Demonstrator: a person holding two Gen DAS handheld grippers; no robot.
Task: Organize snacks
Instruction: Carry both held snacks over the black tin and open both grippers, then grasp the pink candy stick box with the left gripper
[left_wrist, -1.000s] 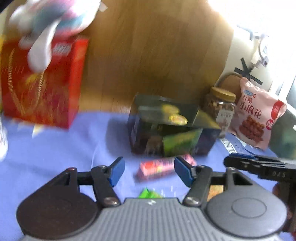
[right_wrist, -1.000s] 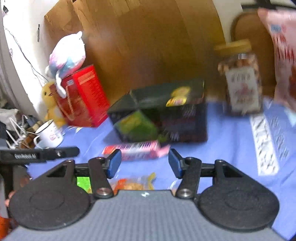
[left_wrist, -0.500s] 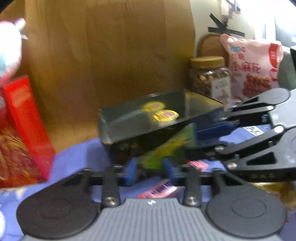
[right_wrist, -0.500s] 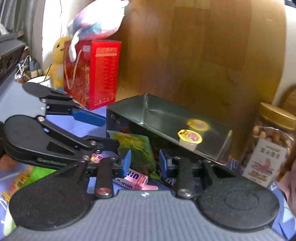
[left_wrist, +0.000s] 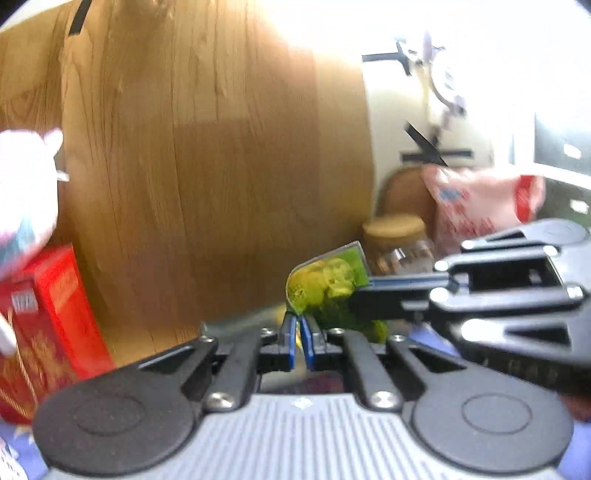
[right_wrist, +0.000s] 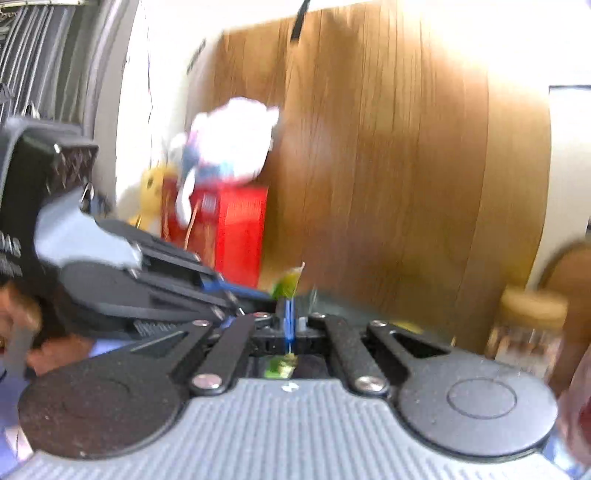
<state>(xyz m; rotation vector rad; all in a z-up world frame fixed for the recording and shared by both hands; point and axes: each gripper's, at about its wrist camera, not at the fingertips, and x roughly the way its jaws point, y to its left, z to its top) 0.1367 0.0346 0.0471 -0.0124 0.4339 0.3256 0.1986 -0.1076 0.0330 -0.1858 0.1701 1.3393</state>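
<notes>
**Gripping the green packet from both sides**

Clamping near the lower edge of the green packet (left_wrist: 327, 286), the left hand-held gripper (left_wrist: 298, 341) is holding its blue pads nearly together, with only a narrow slit between them. The right hand-held gripper (right_wrist: 290, 326) is pinching the same packet (right_wrist: 286, 286) edge-on, its pads fully closed on the thin film. In the left view it is reaching in from the right (left_wrist: 373, 284) and gripping the packet's right side. Both are holding the packet in the air in front of the wood panel (left_wrist: 207, 177). A red box (left_wrist: 44, 321), a lidded jar (left_wrist: 395, 240) and a pink bag (left_wrist: 476, 206) are standing behind, blurred.
</notes>
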